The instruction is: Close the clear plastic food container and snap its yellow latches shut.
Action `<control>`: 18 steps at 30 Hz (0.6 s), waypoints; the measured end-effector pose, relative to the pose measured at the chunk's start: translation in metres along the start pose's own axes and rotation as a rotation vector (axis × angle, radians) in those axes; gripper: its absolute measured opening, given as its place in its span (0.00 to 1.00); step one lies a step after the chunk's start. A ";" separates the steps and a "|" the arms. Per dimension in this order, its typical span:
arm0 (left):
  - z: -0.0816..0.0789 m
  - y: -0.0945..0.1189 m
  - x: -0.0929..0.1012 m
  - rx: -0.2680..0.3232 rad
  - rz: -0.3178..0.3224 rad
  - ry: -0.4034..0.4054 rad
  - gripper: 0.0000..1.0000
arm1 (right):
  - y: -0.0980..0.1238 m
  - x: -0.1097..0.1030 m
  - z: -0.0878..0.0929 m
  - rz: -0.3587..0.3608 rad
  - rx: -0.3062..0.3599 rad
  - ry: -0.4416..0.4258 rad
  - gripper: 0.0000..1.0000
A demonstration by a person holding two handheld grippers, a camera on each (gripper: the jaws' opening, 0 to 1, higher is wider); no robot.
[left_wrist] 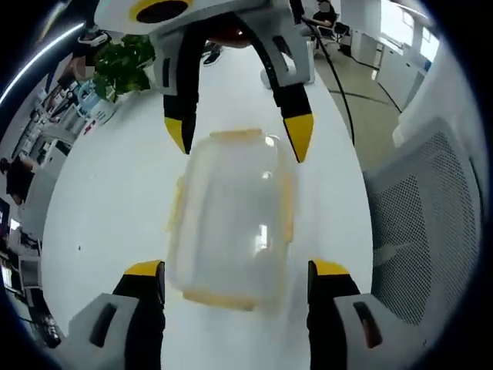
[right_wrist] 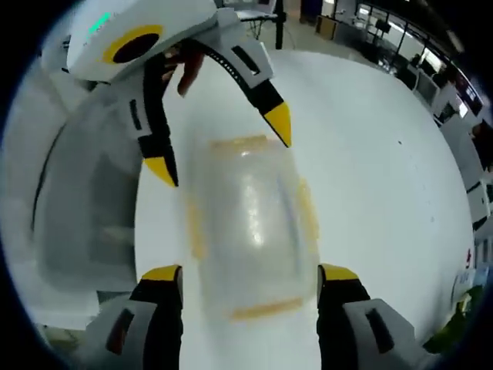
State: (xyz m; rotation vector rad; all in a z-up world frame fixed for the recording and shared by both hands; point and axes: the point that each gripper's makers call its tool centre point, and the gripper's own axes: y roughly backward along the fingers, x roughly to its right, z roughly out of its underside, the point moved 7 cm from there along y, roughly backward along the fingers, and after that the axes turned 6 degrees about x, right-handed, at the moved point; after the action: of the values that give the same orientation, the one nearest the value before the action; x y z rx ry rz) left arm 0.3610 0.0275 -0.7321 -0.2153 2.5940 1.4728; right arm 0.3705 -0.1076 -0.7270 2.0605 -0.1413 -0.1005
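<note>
Lid seated on clear container (left_wrist: 231,223) mid white table (left_wrist: 108,200), yellow latches (left_wrist: 288,206) blurred so snap state unclear; left gripper (left_wrist: 236,281) and right gripper (right_wrist: 250,285) both spread wide, holding nothing.

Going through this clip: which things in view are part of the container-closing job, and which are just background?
Part of the job:
- clear container, lid on
- yellow latches around its rim
- left gripper, open at one end
- right gripper, open at the other end

Just background:
- white table
- mesh chair
- potted plant
</note>
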 end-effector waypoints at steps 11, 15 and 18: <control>0.008 -0.009 -0.006 -0.021 -0.008 -0.024 0.84 | -0.008 0.003 0.005 0.049 0.007 0.049 0.79; 0.007 -0.013 -0.007 -0.008 -0.014 -0.018 0.86 | -0.012 0.002 0.006 0.042 0.008 0.058 0.81; 0.008 -0.018 -0.007 -0.021 -0.012 -0.033 0.86 | -0.014 0.002 0.006 0.037 0.004 0.069 0.82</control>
State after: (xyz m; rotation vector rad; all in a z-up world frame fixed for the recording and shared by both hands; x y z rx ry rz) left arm 0.3715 0.0257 -0.7497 -0.2061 2.5483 1.4870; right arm 0.3722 -0.1062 -0.7419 2.0615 -0.1375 -0.0067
